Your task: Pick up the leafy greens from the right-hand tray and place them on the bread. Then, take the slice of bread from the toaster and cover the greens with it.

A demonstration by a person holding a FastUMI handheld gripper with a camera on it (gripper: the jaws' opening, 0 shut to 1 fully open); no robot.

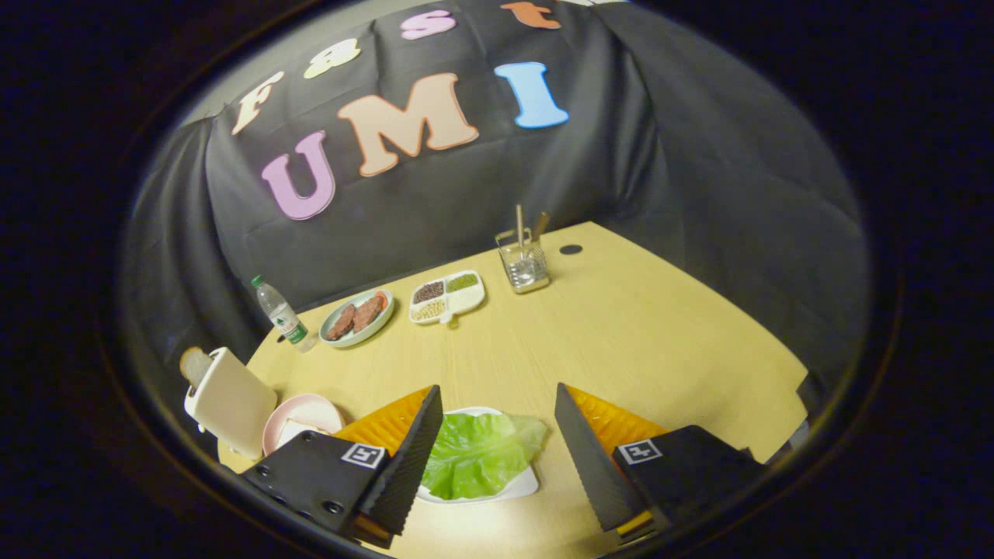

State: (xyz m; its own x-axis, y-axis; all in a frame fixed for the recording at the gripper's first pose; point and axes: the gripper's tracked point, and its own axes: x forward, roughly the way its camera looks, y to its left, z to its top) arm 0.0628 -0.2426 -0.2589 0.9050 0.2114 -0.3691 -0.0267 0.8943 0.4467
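The leafy greens lie on a white tray on the wooden table, down between my two fingers and closer to the left one. My gripper is open, held above the tray with nothing in it. To the left, a pink plate holds a pale slice of bread, partly hidden behind my left finger. Left of that plate stands a cream toaster with a slice of bread sticking out of its top.
Further back on the table are a water bottle, a green plate with meat patties, a white divided dish of beans and a metal utensil holder. Black cloth walls the booth behind.
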